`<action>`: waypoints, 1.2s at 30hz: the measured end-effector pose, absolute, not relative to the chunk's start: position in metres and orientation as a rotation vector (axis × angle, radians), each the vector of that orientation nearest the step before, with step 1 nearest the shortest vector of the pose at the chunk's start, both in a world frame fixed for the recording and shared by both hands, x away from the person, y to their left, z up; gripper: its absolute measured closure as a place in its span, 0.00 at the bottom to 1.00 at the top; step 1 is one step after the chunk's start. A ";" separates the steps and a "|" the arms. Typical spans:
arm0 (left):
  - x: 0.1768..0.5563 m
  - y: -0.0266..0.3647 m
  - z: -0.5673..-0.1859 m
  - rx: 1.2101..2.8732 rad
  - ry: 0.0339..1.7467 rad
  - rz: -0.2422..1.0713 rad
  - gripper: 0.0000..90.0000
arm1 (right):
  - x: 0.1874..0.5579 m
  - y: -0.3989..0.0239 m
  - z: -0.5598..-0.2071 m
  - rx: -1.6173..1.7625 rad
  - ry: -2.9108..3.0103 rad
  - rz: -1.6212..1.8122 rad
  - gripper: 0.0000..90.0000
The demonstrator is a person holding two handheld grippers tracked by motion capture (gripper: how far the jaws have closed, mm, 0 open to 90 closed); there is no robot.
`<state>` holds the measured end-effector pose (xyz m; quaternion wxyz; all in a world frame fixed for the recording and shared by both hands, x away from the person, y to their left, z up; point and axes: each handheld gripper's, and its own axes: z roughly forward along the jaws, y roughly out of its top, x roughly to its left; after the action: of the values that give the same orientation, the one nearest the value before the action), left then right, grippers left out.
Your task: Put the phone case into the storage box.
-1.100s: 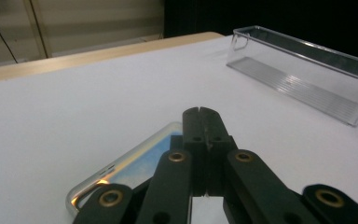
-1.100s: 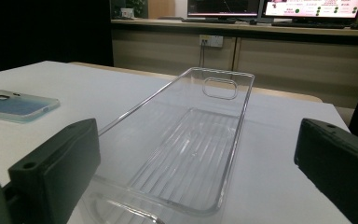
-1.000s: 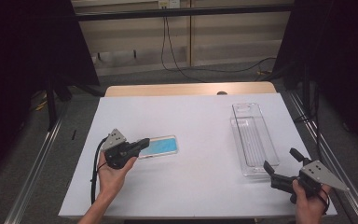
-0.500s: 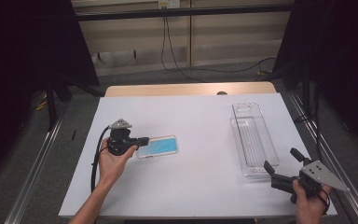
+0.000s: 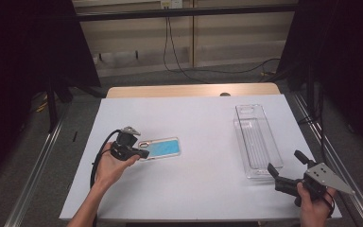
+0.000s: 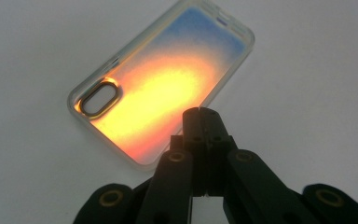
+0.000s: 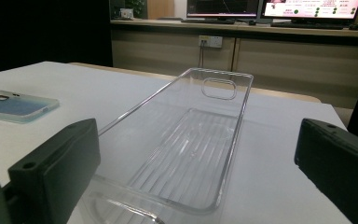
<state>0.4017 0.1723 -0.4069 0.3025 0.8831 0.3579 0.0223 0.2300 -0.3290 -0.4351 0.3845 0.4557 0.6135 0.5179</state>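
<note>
A phone case (image 5: 164, 147) lies flat on the white table (image 5: 198, 118), left of centre; it looks blue from above. In the left gripper view the phone case (image 6: 163, 88) glows orange with a blue far end and a camera cutout at its left. My left gripper (image 5: 146, 154) is shut, and its tips (image 6: 204, 113) sit over the case's near long edge with nothing between them. Whether they touch the case I cannot tell. My right gripper (image 5: 286, 161) stands open at the table's front right, its jaws wide apart (image 7: 198, 140) before the near end of a clear plastic tray (image 7: 223, 88).
The clear tray (image 5: 257, 139) lies lengthwise along the table's right side. A wooden strip (image 5: 194, 91) borders the far edge. Metal rails (image 5: 38, 161) run along both sides of the table. A black cable loops from the left gripper over the person's wrist (image 5: 97, 165).
The left hand has shifted slightly right, toward the phone case, and its gripper has tipped more upright. The case, the tray and the right gripper have stayed put.
</note>
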 end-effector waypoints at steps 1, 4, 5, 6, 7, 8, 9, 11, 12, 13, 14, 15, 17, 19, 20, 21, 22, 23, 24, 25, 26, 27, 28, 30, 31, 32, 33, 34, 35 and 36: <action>0.401 0.171 -0.408 2.360 0.942 0.057 1.00 | 0.230 -0.329 -0.435 1.162 1.563 1.320 0.00; 0.399 0.169 -0.410 2.377 0.953 0.081 1.00 | 0.230 -0.329 -0.435 1.161 1.566 1.320 0.00; 0.396 0.169 -0.412 2.381 0.967 0.091 1.00 | 0.230 -0.329 -0.435 1.160 1.567 1.319 0.00; 0.395 0.168 -0.413 2.384 0.976 0.081 1.00 | 0.230 -0.328 -0.435 1.162 1.566 1.319 0.00; 0.395 0.168 -0.413 2.384 0.976 0.081 1.00 | 0.230 -0.328 -0.435 1.162 1.566 1.319 0.00; 0.393 0.170 -0.416 2.405 0.983 0.064 1.00 | 0.230 -0.328 -0.435 1.164 1.567 1.320 0.00; 0.392 0.171 -0.417 2.409 0.984 0.068 1.00 | 0.230 -0.328 -0.435 1.164 1.566 1.319 0.00; 0.392 0.172 -0.419 2.415 0.989 0.060 1.00 | 0.230 -0.328 -0.435 1.164 1.566 1.319 0.00; 0.392 0.173 -0.422 2.426 0.996 0.056 1.00 | 0.230 -0.328 -0.435 1.164 1.565 1.319 0.00; 0.392 0.173 -0.424 2.429 1.003 0.046 1.00 | 0.230 -0.327 -0.435 1.164 1.563 1.319 0.00; 0.393 0.173 -0.426 2.434 1.001 0.056 1.00 | 0.230 -0.328 -0.435 1.160 1.566 1.318 0.00; 0.393 0.173 -0.427 2.441 1.007 0.050 1.00 | 0.230 -0.327 -0.435 1.162 1.566 1.319 0.00; 0.394 0.172 -0.427 2.453 0.997 0.054 1.00 | 0.230 -0.327 -0.435 1.162 1.567 1.319 0.00; 0.394 0.170 -0.428 2.450 1.012 0.047 1.00 | 0.230 -0.327 -0.435 1.161 1.565 1.319 0.00; 0.395 0.170 -0.429 2.457 1.011 0.041 1.00 | 0.230 -0.327 -0.435 1.163 1.567 1.320 0.00; 0.395 0.170 -0.429 2.457 1.011 0.041 1.00 | 0.230 -0.327 -0.435 1.163 1.567 1.320 0.00; 0.395 0.171 -0.429 2.449 1.017 0.047 1.00 | 0.231 -0.327 -0.435 1.162 1.567 1.322 0.00; 0.396 0.171 -0.429 2.451 1.022 0.057 1.00 | 0.231 -0.327 -0.435 1.162 1.567 1.322 0.00; 0.397 0.172 -0.430 2.438 1.029 0.041 1.00 | 0.230 -0.327 -0.435 1.157 1.570 1.321 0.00; 0.397 0.172 -0.430 2.438 1.029 0.041 1.00 | 0.230 -0.327 -0.435 1.157 1.570 1.321 0.00; 0.398 0.173 -0.430 2.433 1.037 0.051 1.00 | 0.230 -0.327 -0.435 1.157 1.570 1.320 0.00; 0.400 0.173 -0.430 2.436 1.030 0.055 1.00 | 0.230 -0.327 -0.435 1.157 1.570 1.320 0.00; 0.400 0.173 -0.431 2.426 1.041 0.055 1.00 | 0.230 -0.327 -0.435 1.156 1.571 1.320 0.00; 0.401 0.174 -0.430 2.439 1.023 0.111 1.00 | 0.230 -0.327 -0.435 1.156 1.571 1.321 0.00; 0.401 0.174 -0.430 2.439 1.023 0.111 1.00 | 0.230 -0.327 -0.435 1.156 1.571 1.321 0.00; 0.402 0.175 -0.431 2.427 1.037 0.100 1.00 | 0.230 -0.327 -0.435 1.157 1.571 1.323 0.00; 0.402 0.175 -0.431 2.427 1.037 0.100 1.00 | 0.230 -0.327 -0.435 1.157 1.571 1.324 0.00; 0.403 0.175 -0.431 2.420 1.042 0.097 1.00 | 0.230 -0.327 -0.435 1.156 1.572 1.323 0.00; 0.403 0.175 -0.431 2.420 1.046 0.102 1.00 | 0.231 -0.326 -0.435 1.156 1.573 1.323 0.00; 0.403 0.175 -0.431 2.420 1.046 0.102 1.00 | 0.231 -0.326 -0.435 1.156 1.573 1.323 0.00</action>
<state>0.4025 0.1749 -0.4309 0.2492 0.8883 0.3839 0.0373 0.2306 -0.3264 -0.4353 0.3817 0.4532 0.6164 0.5186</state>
